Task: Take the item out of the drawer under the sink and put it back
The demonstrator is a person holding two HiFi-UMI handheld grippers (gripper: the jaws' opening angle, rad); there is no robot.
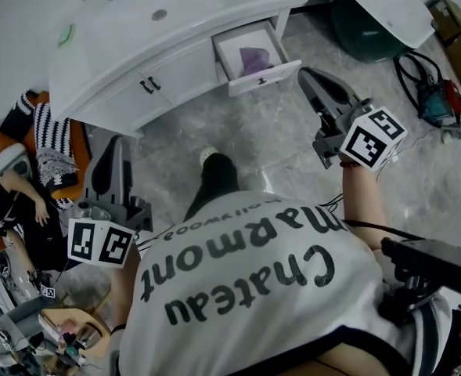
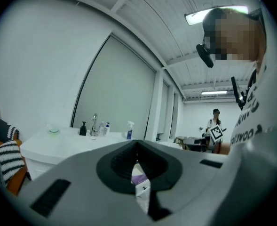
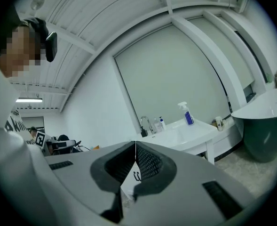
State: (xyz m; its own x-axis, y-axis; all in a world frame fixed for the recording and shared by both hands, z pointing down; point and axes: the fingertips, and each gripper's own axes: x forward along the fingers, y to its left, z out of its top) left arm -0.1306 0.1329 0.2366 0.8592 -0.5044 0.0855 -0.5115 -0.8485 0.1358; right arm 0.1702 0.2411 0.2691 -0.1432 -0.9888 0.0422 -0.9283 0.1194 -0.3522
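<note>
My right gripper (image 1: 308, 77) is held out in front of me with its jaws pressed fully together and nothing between them. My left gripper (image 1: 117, 146) hangs low at my left side, and its jaws are also closed and empty. The white sink (image 1: 167, 22) runs across the top of the head view, above its cabinet. Under the sink's right end the drawer (image 1: 265, 77) stands pulled out. The purple item (image 1: 253, 58) lies inside it on the drawer floor, touching neither gripper. The right gripper's tips point toward the drawer's right front corner. They are near it but clear, and the item sits just beyond and to their left. The left gripper is well apart from the drawer. In the left gripper view a sliver of purple shows through the notch below the jaw tips.
</note>
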